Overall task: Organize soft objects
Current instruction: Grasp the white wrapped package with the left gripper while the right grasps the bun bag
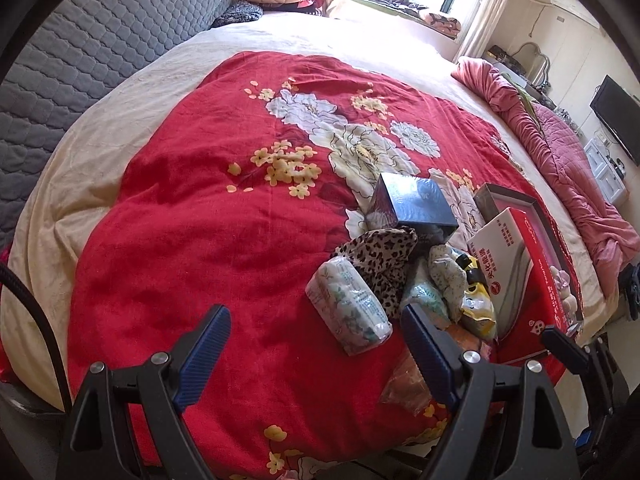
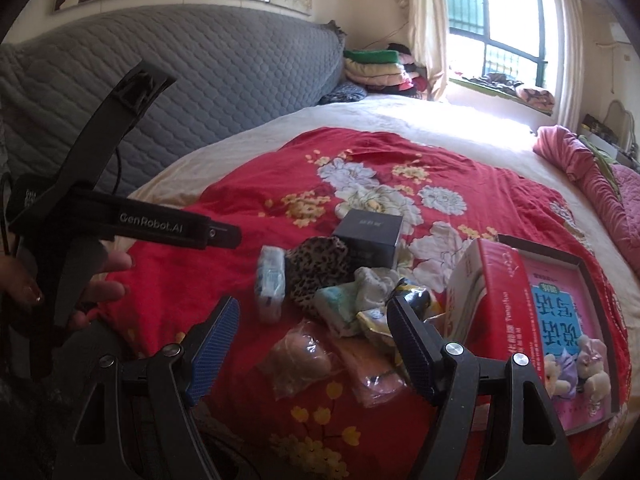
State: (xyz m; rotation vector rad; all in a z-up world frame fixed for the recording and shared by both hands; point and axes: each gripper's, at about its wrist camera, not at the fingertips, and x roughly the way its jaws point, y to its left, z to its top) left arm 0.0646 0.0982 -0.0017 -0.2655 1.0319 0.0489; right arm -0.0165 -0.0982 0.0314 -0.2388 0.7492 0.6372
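A pile of soft things lies on a red floral quilt [image 1: 208,208]: a tissue pack [image 1: 348,306], a leopard-print cloth [image 1: 380,260], small floral pouches [image 1: 444,276], a yellow packet [image 1: 478,312] and clear-bagged soft items [image 2: 304,360]. My left gripper [image 1: 316,356] is open and empty, just short of the tissue pack. My right gripper [image 2: 314,346] is open and empty above the bagged items; the tissue pack [image 2: 271,280] and leopard cloth [image 2: 320,270] lie beyond it. The left gripper's body [image 2: 120,224] shows at the right wrist view's left.
A dark box [image 1: 412,204] stands behind the pile. A red-and-white carton [image 1: 508,264] and a flat pink picture box [image 2: 560,328] lie to the right. A grey quilted headboard [image 1: 100,40], folded blankets [image 2: 376,68] and a pink quilt [image 1: 560,152] border the bed.
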